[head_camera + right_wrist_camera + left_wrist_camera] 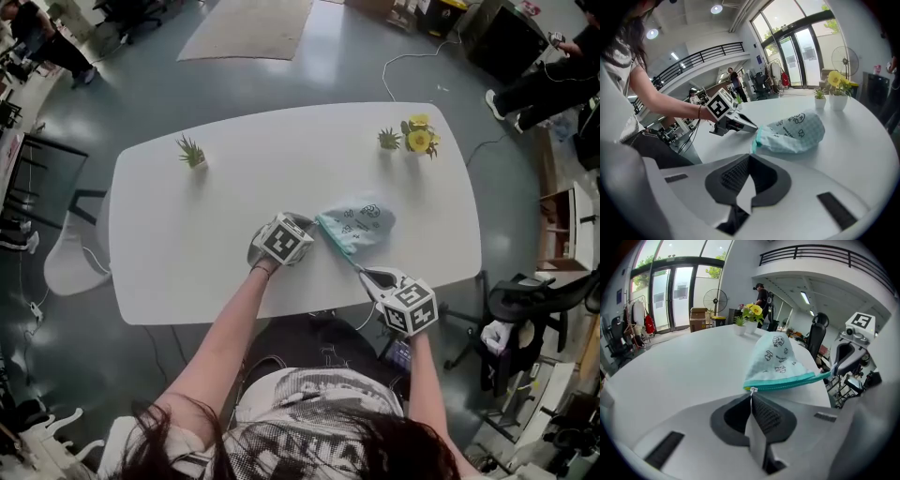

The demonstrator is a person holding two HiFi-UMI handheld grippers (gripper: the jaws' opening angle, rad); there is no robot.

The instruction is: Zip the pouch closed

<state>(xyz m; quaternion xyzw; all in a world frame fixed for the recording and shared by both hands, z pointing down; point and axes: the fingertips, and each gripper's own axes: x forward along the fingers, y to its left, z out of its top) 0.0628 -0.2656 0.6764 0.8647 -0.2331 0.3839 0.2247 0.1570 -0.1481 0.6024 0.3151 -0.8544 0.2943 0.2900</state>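
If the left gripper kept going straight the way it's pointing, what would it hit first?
The pouch. The left gripper, shut on the zipper pull, points right at its teal edge, so it would likely push into the fabric at once, well before the potted flowers behind.

No legible text anywhere — pouch point(361, 225) print indecipherable.

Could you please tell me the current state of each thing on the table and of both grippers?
pouch: lying on the table, teal zip edge pulled taut, apparently closed.
zip pull: pinched at one end of that edge.
left gripper: shut on the zip pull.
right gripper: shut on the pouch's opposite end.
green plant: upright.
yellow flowers: upright.
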